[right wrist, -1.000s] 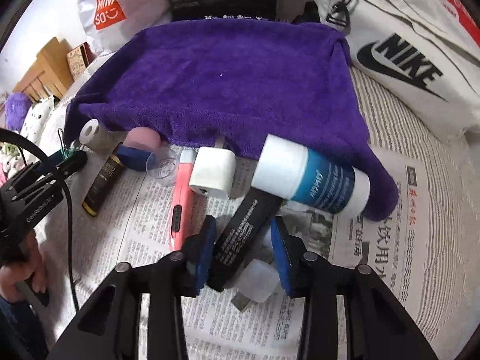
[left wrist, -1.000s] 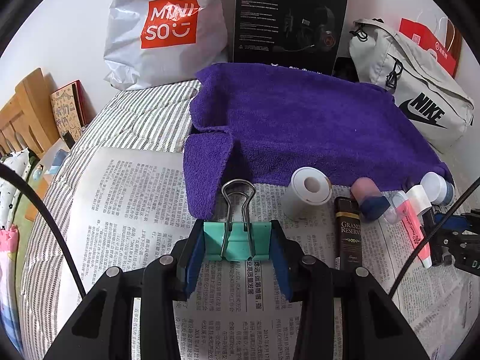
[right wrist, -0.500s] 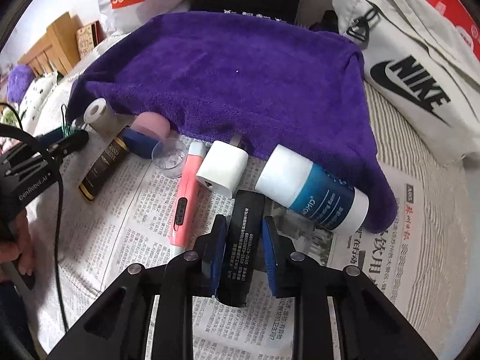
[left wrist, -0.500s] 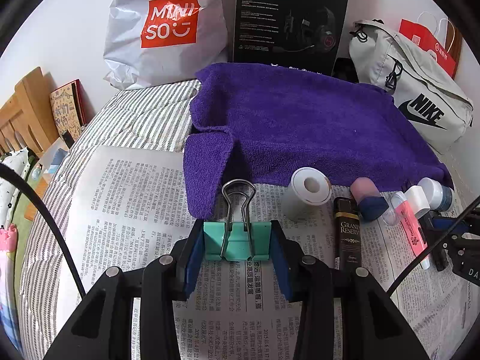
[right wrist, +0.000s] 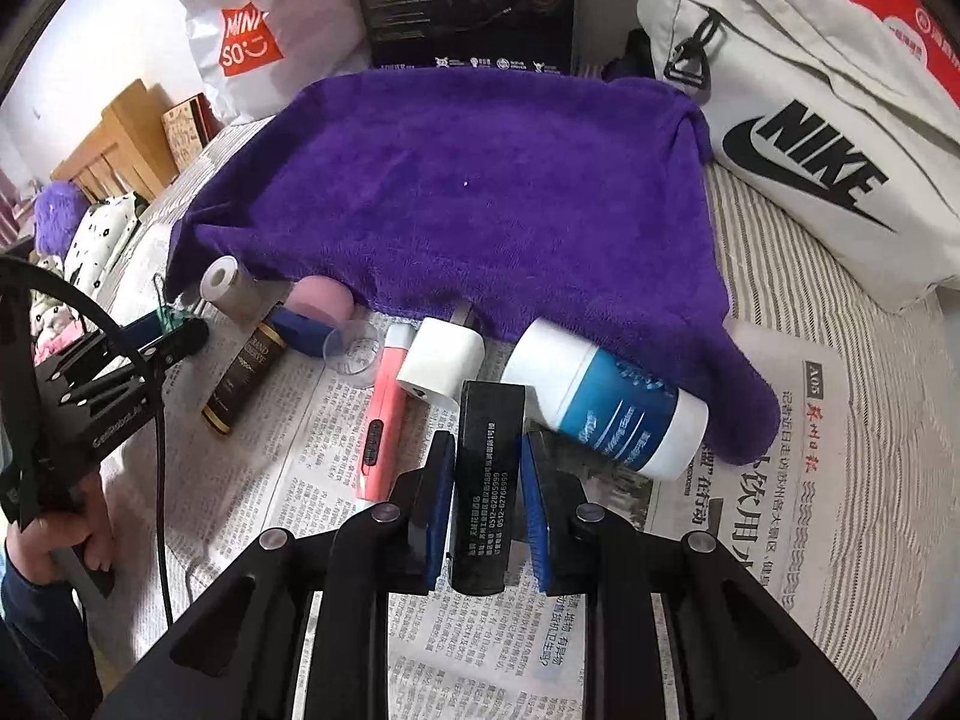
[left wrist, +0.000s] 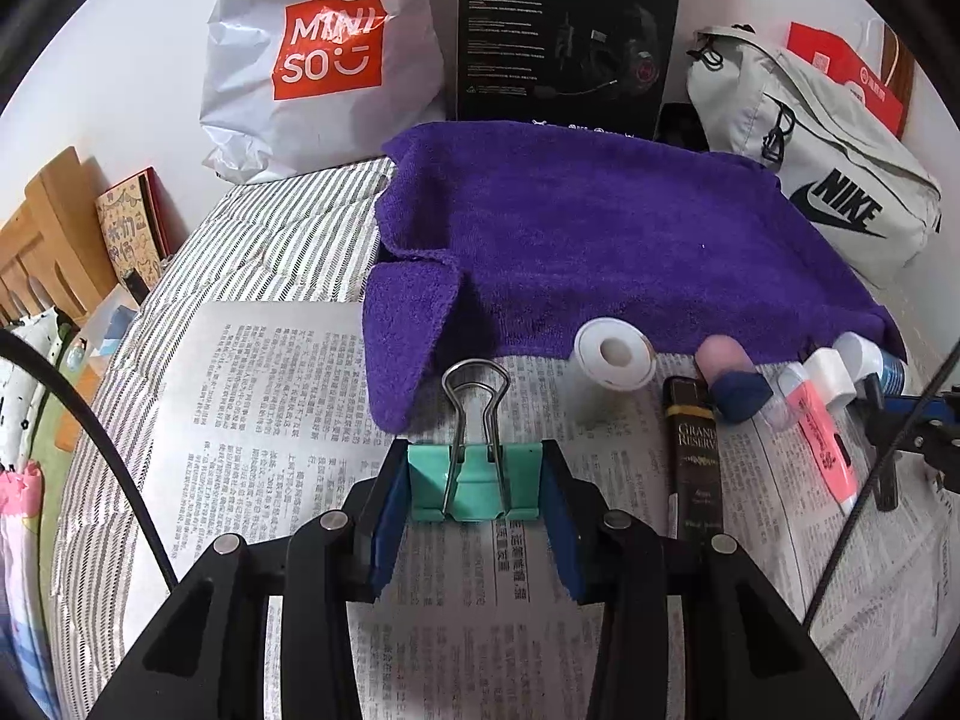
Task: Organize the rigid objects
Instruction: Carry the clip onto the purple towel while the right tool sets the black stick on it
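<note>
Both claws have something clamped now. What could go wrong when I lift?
The right claw has just closed on the black box, which lies close to the white block and the blue-and-white bottle; lifting may nudge them. The left claw grips the teal binder clip only by its ends, so it might twist.

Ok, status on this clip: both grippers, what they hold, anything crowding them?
Left gripper shut on green binder clip. Right gripper just closed on black box. White-and-blue bottle, white plug, pink pen crowd it.
</note>
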The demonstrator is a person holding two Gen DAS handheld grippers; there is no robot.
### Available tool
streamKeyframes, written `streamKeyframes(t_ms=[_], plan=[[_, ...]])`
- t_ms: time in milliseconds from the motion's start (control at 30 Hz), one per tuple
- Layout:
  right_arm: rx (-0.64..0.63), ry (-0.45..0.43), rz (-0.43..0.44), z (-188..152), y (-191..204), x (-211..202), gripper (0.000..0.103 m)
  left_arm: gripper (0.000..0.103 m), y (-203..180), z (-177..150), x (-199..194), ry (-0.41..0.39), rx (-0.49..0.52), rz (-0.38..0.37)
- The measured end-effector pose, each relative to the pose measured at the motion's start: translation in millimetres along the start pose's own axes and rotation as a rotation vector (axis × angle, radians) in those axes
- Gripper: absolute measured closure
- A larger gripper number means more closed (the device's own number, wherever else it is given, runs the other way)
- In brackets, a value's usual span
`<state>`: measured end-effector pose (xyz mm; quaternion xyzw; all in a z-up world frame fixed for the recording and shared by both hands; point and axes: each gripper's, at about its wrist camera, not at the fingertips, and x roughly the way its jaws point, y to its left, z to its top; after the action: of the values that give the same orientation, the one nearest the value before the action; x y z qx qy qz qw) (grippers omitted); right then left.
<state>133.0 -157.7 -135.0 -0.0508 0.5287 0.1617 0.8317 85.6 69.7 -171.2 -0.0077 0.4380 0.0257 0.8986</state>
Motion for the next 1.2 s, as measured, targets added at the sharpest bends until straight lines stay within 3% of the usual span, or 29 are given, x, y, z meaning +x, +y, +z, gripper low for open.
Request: streamKeyframes(t_ms=[133, 367, 700, 1200], plan=[[-0.006, 0.029, -0.01, -5, 0, 15, 0.082, 0.064, 1, -1, -1, 0.004, -0.001, -0.003], [-0.037, 0.004, -0.048, -3, 8, 18, 0.082, 0.064, 1, -1, -1, -0.001, -0.001, -0.005], [0.039, -0.052, 0.033, -2, -6, -8, 0.082, 0.064, 7, 1, -4, 0.029, -0.02, -0.053], [0.028, -0.117, 0.05, 18, -13, -37, 0.082, 0.064, 19, 16, -35, 0.002, -0.041, -0.086]])
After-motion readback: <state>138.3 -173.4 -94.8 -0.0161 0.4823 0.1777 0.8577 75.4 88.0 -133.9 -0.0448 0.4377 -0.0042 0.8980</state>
